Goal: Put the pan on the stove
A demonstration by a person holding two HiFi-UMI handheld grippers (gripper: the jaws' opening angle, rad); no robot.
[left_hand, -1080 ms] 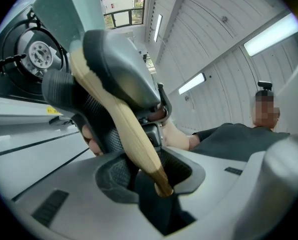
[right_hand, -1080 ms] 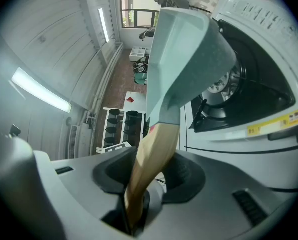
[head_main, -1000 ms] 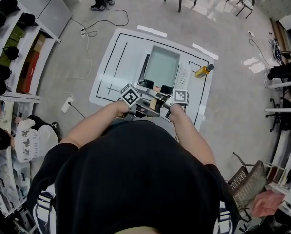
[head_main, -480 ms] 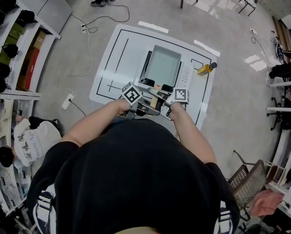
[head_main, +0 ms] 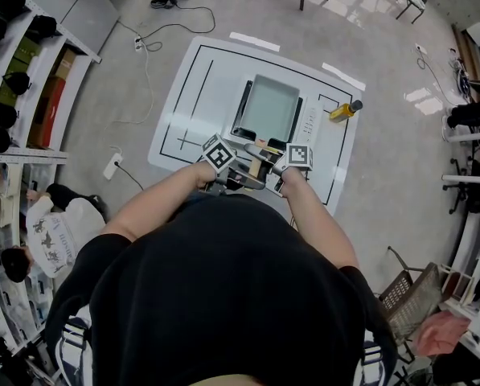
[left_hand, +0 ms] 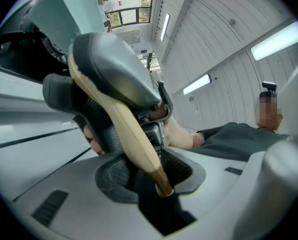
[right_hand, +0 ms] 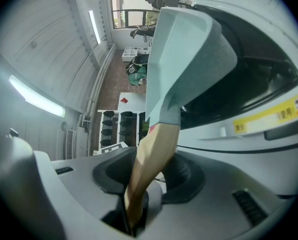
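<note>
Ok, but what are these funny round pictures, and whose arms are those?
Those arms belong to a person wearing a camera on their head, which takes the picture looking down. Each hand holds a grabbing tool, and the two round pictures come from small cameras riding on those tools. The left tool and the right tool are both shut on the wooden handle of a grey pan. They hold it over the stove, which sits on a white table. A yellow bottle sits beside the stove.
</note>
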